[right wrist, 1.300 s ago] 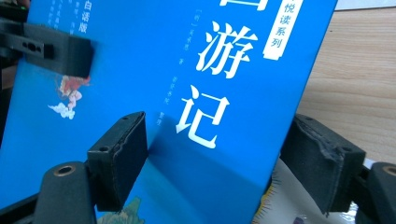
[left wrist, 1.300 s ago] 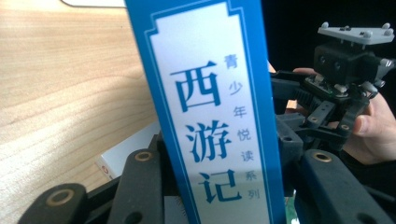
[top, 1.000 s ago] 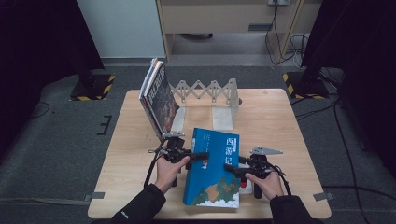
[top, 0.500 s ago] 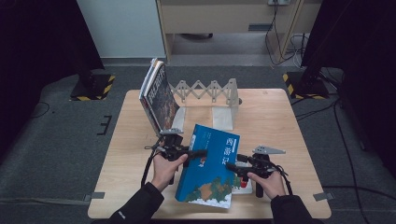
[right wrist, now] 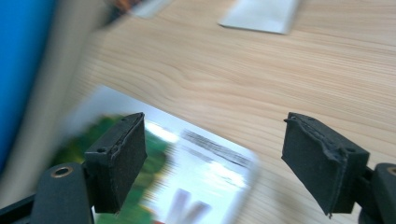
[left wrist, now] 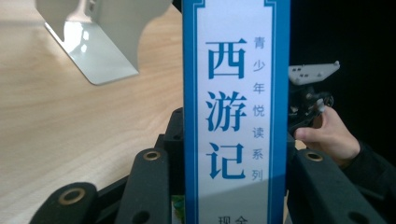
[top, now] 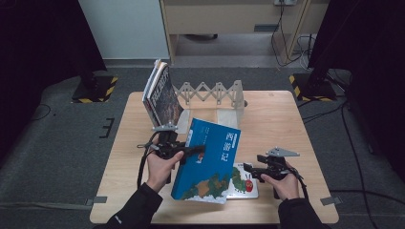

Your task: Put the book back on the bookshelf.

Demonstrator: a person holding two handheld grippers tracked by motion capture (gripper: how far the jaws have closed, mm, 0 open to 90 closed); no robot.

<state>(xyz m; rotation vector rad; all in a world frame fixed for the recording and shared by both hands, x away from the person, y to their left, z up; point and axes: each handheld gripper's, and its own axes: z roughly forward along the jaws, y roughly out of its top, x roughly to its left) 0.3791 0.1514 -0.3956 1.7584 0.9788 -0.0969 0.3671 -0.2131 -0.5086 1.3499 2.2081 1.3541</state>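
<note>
The left gripper [top: 193, 150] is clamping the spine edge of a blue book [top: 208, 162], with its jaws standing on either side of the spine [left wrist: 236, 112], and the book is tilting up off the table [top: 282, 119], its lower edge near the front of the top. The right gripper [top: 249, 169] is hovering with its jaws wide apart and nothing between them, just beside a thin picture book [top: 243, 183] that is lying flat, partly under the blue one. Behind them a metal accordion rack [top: 212, 93] is standing near the far edge, with a few books [top: 160, 93] leaning at its left end. A white bookend [left wrist: 100, 42] is sitting on the wood close behind the lifted book. The wooden table is standing on grey carpet, with black curtains at both sides.
</note>
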